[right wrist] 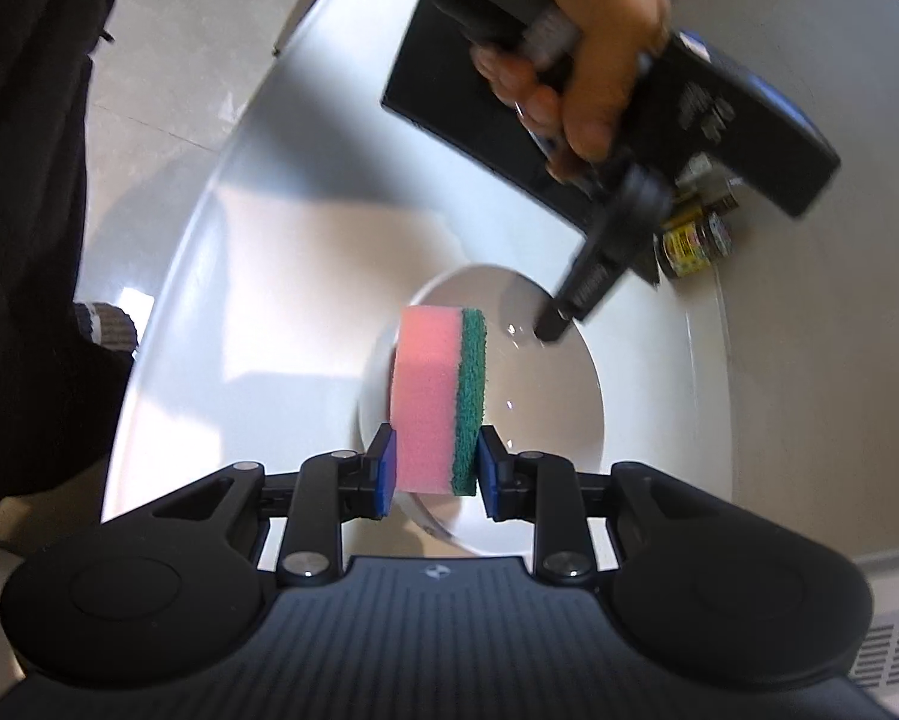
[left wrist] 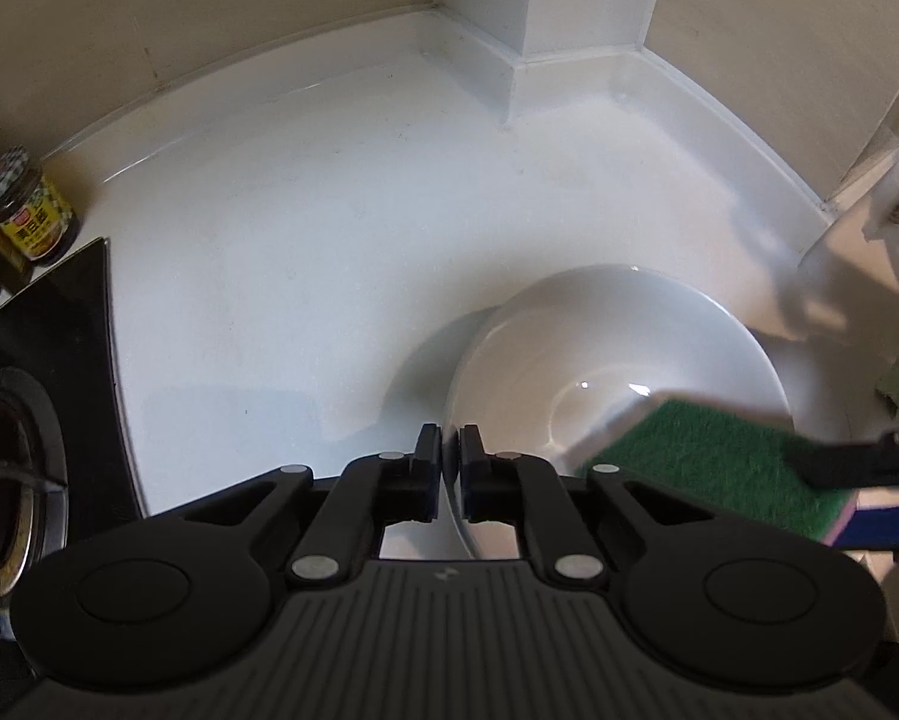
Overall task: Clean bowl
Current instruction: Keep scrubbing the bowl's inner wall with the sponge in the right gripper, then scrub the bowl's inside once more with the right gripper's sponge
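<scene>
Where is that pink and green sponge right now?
The sponge is clamped between the right gripper fingers, held just above the white bowl on the counter, green side toward the left gripper on the bowl's rim.

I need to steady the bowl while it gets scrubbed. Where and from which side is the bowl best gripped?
Grip the bowl by its thin rim, on the side away from the sponge. That is where the left gripper has its jaws now, one inside the wall and one outside. The rim is the only narrow edge the jaws can span, and this side leaves the hollow free for the sponge in the right gripper.

open counter (left wrist: pixel 281 228) left of bowl (left wrist: pixel 629 324), jars (left wrist: pixel 26 213) far left
</scene>
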`<state>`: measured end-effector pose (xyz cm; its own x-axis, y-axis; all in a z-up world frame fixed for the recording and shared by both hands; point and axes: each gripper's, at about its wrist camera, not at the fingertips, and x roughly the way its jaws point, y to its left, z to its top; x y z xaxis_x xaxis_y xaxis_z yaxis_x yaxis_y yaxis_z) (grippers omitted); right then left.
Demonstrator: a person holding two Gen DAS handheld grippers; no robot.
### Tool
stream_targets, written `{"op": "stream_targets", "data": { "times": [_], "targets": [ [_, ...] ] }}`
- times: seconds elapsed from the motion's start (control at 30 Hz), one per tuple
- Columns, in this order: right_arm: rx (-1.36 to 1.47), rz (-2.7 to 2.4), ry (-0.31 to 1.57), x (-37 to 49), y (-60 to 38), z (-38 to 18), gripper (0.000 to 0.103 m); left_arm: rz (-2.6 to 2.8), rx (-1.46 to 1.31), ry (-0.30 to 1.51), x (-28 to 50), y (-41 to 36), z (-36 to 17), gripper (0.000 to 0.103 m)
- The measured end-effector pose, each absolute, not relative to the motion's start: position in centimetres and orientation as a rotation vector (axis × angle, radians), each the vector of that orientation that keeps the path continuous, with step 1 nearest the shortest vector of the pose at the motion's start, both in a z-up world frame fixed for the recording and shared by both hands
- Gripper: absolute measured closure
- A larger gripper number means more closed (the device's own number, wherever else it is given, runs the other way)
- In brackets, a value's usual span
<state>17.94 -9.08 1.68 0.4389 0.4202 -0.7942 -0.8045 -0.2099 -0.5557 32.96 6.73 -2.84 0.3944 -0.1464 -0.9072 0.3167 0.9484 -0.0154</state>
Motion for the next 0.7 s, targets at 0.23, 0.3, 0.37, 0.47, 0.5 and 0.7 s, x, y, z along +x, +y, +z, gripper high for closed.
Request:
{"op": "stream_targets", "data": {
  "times": [0.23,0.3,0.37,0.47,0.5,0.7],
  "targets": [
    [-1.314,1.174,0.384,18.1,-8.6,2.0,0.08,-0.29,0.195,1.175,31.1,6.8,-2.7,0.09],
    [-1.292,1.186,0.379,18.0,-7.9,2.1,0.08,-0.284,0.209,1.168,31.2,6.6,-2.9,0.092],
    [-1.281,1.201,0.372,17.8,-6.8,1.7,0.08,-0.289,0.246,1.145,31.3,6.2,-3.1,0.093],
    [-1.284,1.222,0.365,17.5,-6.3,1.7,0.079,-0.306,0.265,1.13,32.1,6.1,-3.2,0.095],
    [-1.287,1.228,0.368,17.5,-6.4,1.8,0.079,-0.319,0.269,1.125,32.5,6.1,-3.2,0.095],
    [-1.367,1.204,0.381,17.8,-8.4,1.8,0.079,-0.303,0.18,1.148,33.2,7.2,-3.3,0.086]
  ]
}}
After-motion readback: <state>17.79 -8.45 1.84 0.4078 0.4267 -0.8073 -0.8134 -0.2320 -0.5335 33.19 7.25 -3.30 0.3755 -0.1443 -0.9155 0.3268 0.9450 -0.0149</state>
